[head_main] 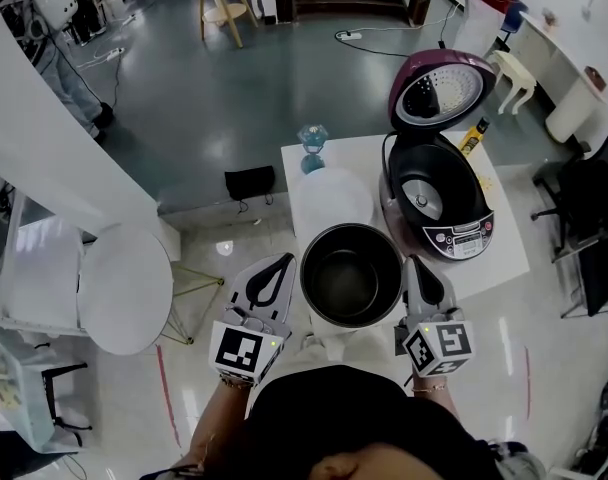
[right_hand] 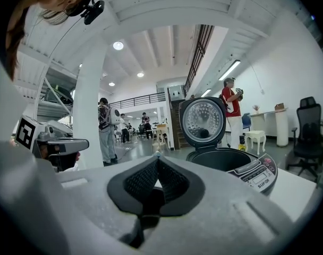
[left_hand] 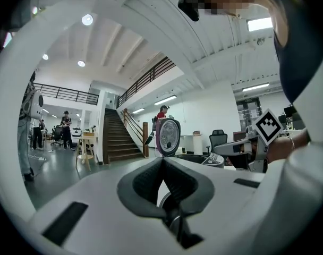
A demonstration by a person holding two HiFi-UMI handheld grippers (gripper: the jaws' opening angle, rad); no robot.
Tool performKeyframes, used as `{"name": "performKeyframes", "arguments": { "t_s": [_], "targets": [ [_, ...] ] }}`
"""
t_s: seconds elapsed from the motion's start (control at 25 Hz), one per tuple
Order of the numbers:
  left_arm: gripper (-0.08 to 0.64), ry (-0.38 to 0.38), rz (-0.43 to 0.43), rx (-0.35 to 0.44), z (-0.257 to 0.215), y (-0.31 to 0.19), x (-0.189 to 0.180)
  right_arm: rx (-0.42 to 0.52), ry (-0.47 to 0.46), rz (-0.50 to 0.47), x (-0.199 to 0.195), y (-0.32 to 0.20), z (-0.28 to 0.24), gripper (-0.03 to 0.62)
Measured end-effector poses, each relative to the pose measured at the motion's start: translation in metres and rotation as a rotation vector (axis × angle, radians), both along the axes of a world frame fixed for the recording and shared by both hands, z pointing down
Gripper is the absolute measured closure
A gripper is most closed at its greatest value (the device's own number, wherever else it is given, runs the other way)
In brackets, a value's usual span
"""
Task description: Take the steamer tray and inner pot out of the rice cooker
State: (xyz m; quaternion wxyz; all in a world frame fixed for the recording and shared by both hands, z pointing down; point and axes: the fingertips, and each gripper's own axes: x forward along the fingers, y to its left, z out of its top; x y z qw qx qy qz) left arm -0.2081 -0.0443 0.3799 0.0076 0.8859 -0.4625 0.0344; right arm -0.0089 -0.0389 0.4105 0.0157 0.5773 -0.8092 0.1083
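1. Left tongs [head_main: 286, 264]: closed tight on the left rim of the pot [head_main: 351, 278]. In the left gripper view the pads meet at the tip, and a thin curved edge shows in the slot behind them.
2. Right tongs [head_main: 415, 265]: closed tight on the pot's right rim, opposite the left pair. In the right gripper view the pads meet at the tip.
3. Pot: held between the two tongs, mouth up and roughly level, over the near edge of the desk [head_main: 504, 258]. Its inside is dark, and only the bare wall and bottom show.
4. Cooker [head_main: 439, 213]: on the desk ahead of the right tongs and apart from the pot. The lid [head_main: 441, 90] stands raised at the far side. The well is open and shows a round plate at its bottom. The control panel faces the tongs.
5. Tray [head_main: 332, 196]: white and round, lying on the desk just beyond the pot, ahead of the gap between the tongs and left of the cooker. What it holds cannot be told.
6. Small bluish object [head_main: 313, 146]: at the desk's far edge, beyond the tray.
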Motion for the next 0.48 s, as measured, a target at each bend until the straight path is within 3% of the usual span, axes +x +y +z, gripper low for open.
{"name": "performKeyframes", "arguments": {
  "t_s": [0.16, 0.32, 0.48],
  "targets": [
    [0.557, 0.010, 0.003, 0.007, 0.000, 0.001, 0.002, 0.010, 0.022, -0.016, -0.001, 0.002, -0.001, 0.586],
    [0.557, -0.025, 0.013, -0.034, 0.015, 0.003, 0.007, 0.029, 0.118, -0.039, -0.006, 0.006, -0.001, 0.586],
    [0.557, -0.008, 0.017, -0.070, 0.022, 0.007, 0.010, 0.041, 0.114, -0.081, -0.013, 0.009, -0.002, 0.586]
  ]
}}
